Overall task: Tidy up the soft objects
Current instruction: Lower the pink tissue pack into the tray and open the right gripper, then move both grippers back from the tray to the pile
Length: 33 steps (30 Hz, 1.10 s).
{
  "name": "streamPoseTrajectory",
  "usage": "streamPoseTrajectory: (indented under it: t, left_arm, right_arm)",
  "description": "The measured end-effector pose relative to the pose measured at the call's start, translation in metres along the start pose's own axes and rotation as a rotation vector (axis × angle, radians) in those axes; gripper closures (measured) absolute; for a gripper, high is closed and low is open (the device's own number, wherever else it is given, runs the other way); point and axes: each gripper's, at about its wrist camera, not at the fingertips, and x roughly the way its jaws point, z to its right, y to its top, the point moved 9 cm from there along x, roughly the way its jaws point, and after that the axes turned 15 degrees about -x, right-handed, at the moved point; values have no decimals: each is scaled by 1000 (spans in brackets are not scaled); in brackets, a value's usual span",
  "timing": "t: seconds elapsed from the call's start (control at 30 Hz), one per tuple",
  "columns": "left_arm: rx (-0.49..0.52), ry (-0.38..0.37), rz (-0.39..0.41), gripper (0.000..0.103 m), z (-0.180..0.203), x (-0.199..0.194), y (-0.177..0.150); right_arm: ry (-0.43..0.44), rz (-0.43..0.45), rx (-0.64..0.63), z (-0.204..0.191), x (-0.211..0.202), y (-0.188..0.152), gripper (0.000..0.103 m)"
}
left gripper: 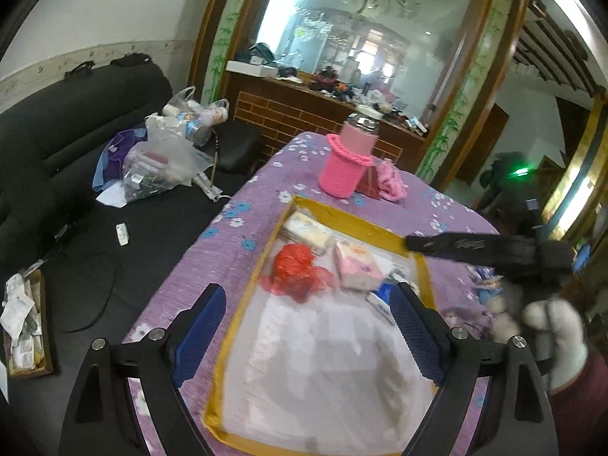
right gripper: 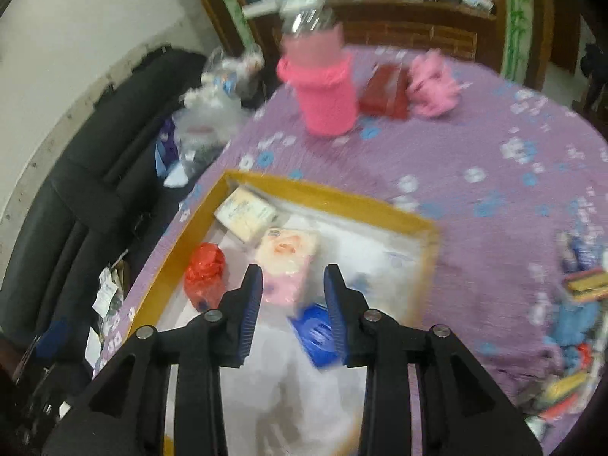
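A yellow-rimmed tray (left gripper: 342, 217) (right gripper: 326, 194) with a white lining lies on the purple flowered tablecloth. In it are a cream tissue pack (left gripper: 307, 231) (right gripper: 247, 212), a crumpled red plastic bag (left gripper: 296, 275) (right gripper: 203, 275), a pink tissue pack (left gripper: 357, 268) (right gripper: 288, 254) and a blue pack (right gripper: 315, 336). My left gripper (left gripper: 306, 304) hangs open and wide over the tray's near half, nothing between its pads. My right gripper (right gripper: 294, 296) (left gripper: 414, 244) stands partly open over the tray, its pads apart from the blue pack, which lies by its right finger. A white-gloved hand (left gripper: 551, 326) carries it.
A bottle in a pink knit cover (left gripper: 342, 167) (right gripper: 323, 95), a red pouch (left gripper: 368, 186) (right gripper: 385, 93) and a pink fluffy piece (left gripper: 393, 182) (right gripper: 433, 87) stand beyond the tray. Colourful soft items (right gripper: 577, 304) pile at the table's right edge. A black sofa (left gripper: 57, 159) with plastic bags is left.
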Motion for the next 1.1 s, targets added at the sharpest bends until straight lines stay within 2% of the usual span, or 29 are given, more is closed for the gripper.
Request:
streamPoseTrajectory:
  t: [0.07,0.2,0.27,0.37,0.47,0.6,0.77,0.9,1.03,1.1]
  left_arm:
    - [23,-14,-4,14,11,-7,-9]
    - [73,-68,1,14,41,-27,-28]
    - [114,-86,37,13,60,-41,-37]
    - [187,-97,122,0,89,-59,-50]
    - [244,-118,201,0,118,-76,-67]
    - [278,-179,140,1,150,-76,-101]
    - [307,-161,16,1,174,-61,-131]
    - [322,-146,-13,1,186,-59,-133]
    - [335,-137,-32,1,199,-58,-133]
    - [337,-129,-38,1,212,-55,-133]
  right_arm:
    - [-12,44,3,17,-37,-13,72]
    - [-96,125,53,72,-121,-65,71]
    - [-189,145,88,110,-160,-100,69]
    - [-333,139,166,169,-211,-162,63]
    - [-361,119,276,213,-232,-210,63]
    - [-365,120,373,254,-235,-245,63]
    - [-327,116,452,294,-217,-258,63]
    - [-317,123,507,329,-200,-247,63]
    - [-428,62,459,371,-175,-225,63]
    - [-399,27,479,383,-156,-224,64]
